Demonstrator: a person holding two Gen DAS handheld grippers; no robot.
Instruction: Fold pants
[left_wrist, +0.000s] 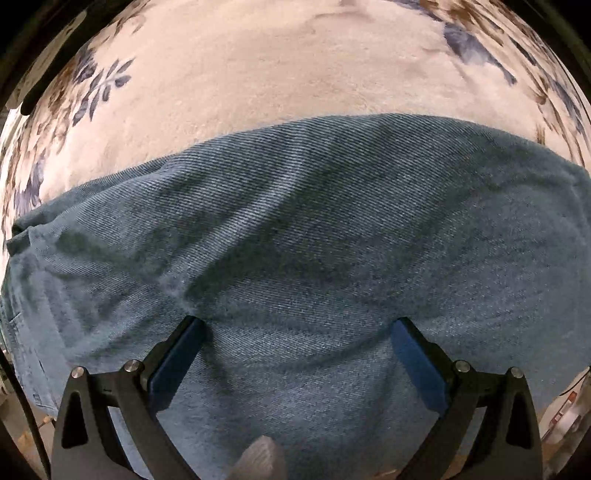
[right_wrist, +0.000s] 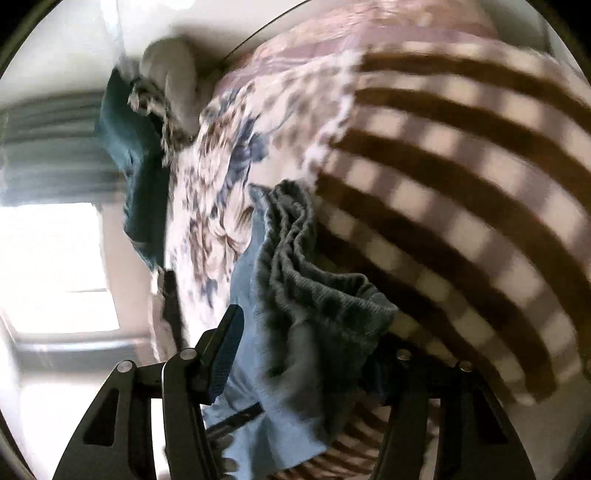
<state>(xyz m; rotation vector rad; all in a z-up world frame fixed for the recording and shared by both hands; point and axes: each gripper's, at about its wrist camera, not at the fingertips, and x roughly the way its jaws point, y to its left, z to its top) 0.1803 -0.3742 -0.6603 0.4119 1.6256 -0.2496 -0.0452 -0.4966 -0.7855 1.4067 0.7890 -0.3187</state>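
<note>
The blue denim pants (left_wrist: 303, 236) lie spread across a cream blanket with blue and brown flowers (left_wrist: 258, 74). My left gripper (left_wrist: 299, 325) is open, its blue-padded fingers (left_wrist: 177, 358) wide apart just above the denim, holding nothing. In the right wrist view my right gripper (right_wrist: 306, 332) has a bunched part of the pants (right_wrist: 295, 295), with the gathered waistband, between its fingers. The left finger (right_wrist: 225, 350) shows; the right finger is hidden behind the cloth. The view is blurred and tilted.
A brown and cream checked blanket (right_wrist: 461, 184) covers the right of the right wrist view, next to the flowered blanket (right_wrist: 221, 166). A dark teal cloth (right_wrist: 136, 166) lies further off, and a bright window (right_wrist: 55, 266) is at the left.
</note>
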